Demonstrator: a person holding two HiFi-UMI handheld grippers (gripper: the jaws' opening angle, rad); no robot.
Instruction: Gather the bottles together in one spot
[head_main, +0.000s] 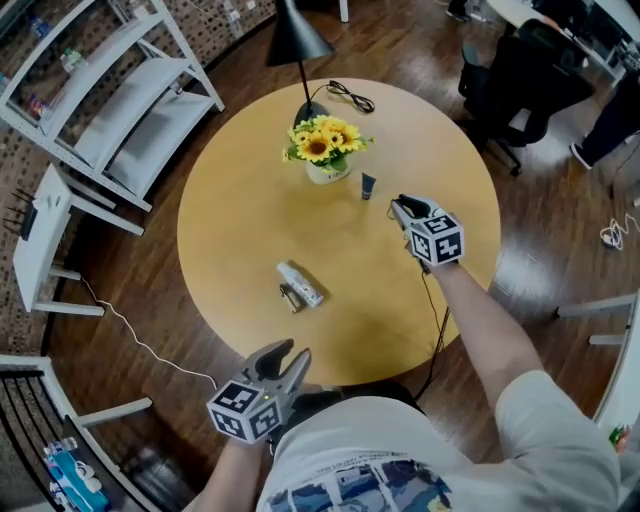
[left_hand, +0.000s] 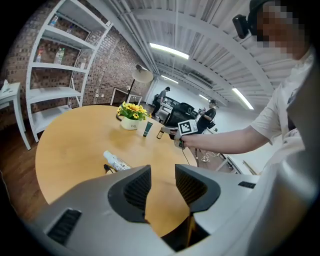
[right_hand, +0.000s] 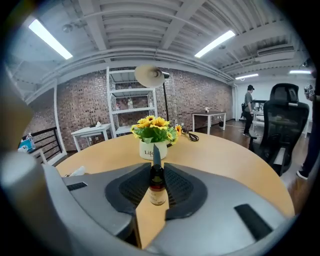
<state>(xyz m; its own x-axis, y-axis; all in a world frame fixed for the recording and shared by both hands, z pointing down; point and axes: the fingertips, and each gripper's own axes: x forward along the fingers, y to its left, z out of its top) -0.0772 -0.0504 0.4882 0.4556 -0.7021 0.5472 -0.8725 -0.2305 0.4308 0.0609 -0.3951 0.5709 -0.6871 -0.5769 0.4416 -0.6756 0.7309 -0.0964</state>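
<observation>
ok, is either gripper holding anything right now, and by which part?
The right gripper holds a small brown bottle upright, with its pads clamped on the sides of the bottle's body. The left gripper is empty, jaws apart.

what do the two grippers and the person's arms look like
The left gripper and right gripper are light grey plastic; each has a claw with dark ribbed pads and a cube of black-and-white square markers. A black cable runs from the right one. The person wears a printed white short-sleeved T-shirt.
</observation>
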